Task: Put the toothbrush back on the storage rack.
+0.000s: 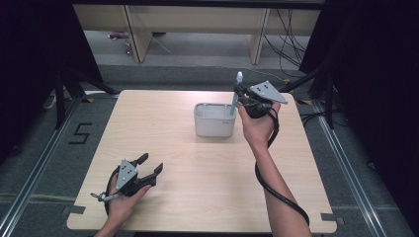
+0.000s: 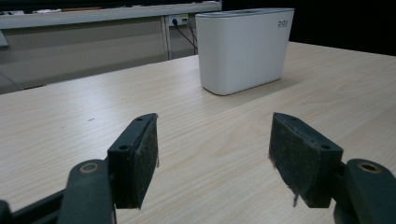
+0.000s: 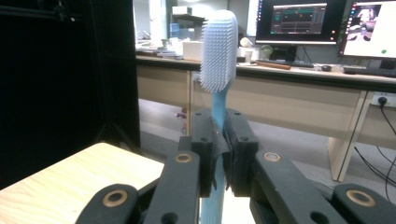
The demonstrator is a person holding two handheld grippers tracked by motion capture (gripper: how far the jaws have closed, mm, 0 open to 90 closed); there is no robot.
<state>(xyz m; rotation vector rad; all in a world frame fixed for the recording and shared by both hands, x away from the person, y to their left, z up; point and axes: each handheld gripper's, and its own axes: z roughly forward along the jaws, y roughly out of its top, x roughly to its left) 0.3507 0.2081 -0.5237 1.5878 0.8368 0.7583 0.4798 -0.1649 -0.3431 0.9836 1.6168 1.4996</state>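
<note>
While the right gripper (image 1: pixel 242 94) pinches a blue toothbrush (image 1: pixel 235 97) upright, the left gripper (image 1: pixel 150 166) rests apart.
High view places the toothbrush just beside the white holder (image 1: pixel 213 120) — bristles (image 3: pixel 218 51) face the right gripper view; left fingers (image 2: pixel 134 158) spread on the counter (image 1: pixel 197 168) — well short of the holder.

"5" on floor (image 1: pixel 80 133)

Holder (image 1: pixel 213 120) mid-table, toothbrush (image 1: pixel 235 98) upright at its right end
</note>
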